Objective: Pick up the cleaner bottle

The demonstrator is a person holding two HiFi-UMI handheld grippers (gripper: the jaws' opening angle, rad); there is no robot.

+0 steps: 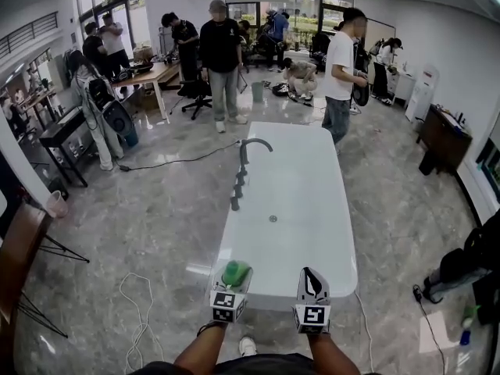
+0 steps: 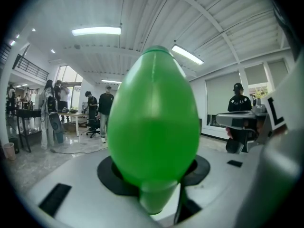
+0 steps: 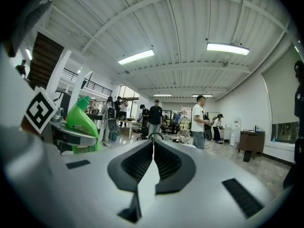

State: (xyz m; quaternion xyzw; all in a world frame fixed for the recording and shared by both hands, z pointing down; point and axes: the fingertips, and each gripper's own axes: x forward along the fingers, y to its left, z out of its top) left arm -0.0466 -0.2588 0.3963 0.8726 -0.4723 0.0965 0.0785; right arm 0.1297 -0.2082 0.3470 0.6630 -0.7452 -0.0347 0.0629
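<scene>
**benchrat:** Big open office, shiny marble floor (image 1: 148, 209), a bunch of people (image 1: 223, 49) standing well off at the far end, and a long white counter (image 1: 312, 209) with a tap (image 1: 251, 148) running up the middle. Over its near end, the left gripper (image 1: 233, 281) has the green cleaner bottle (image 2: 153, 122) pinched between its jaws. They're about half open around the body, and as far as I can see it's clear of the counter. What'd worry you?

**mopbucket:** Slip, mostly. That body looks smooth and egg-round, so I'd guess two narrow jaws could let it swivel or squirt out if the hand jerks or tips. Second thing: the right gripper (image 1: 312, 278) sits just beside it, jaws pressed together on nothing, so a careless swing could knock the bottle.

**benchrat:** Which way's it pointing?

**mopbucket:** From the right gripper view, cap (image 3: 84, 99) up, base down, so the long axis is near vertical with a slight lean. Keep it that way and nothing dribbles if the cap's loose. Can't tell if it is, though.
</scene>
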